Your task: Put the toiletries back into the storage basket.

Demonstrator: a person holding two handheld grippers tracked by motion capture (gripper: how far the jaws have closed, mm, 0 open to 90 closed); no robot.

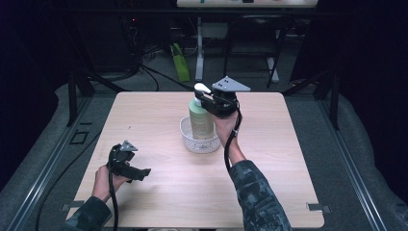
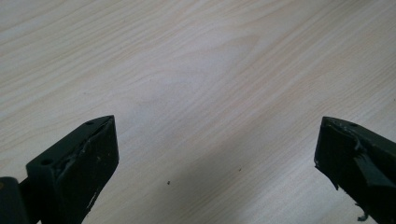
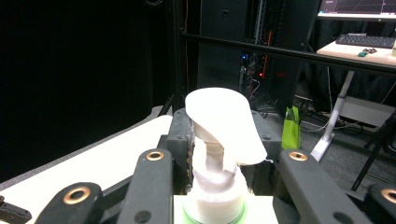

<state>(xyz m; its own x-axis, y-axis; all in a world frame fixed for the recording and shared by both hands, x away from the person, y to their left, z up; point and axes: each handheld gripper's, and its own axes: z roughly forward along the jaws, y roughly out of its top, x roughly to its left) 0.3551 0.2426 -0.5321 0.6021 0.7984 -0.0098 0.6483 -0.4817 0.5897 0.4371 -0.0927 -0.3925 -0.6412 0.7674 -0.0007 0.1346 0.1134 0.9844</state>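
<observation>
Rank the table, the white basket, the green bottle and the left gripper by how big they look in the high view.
1. Table, by far the largest.
2. Green bottle, standing in the basket, with the right gripper shut on its neck.
3. White basket and left gripper: look alike in size, and the gripper is nearer the camera, so unranked.

Left gripper [image 2: 217, 154] jaws wide apart over bare wooden table [image 2: 201, 70].

High view overhead; left camera close above table [image 2: 196, 70].
</observation>
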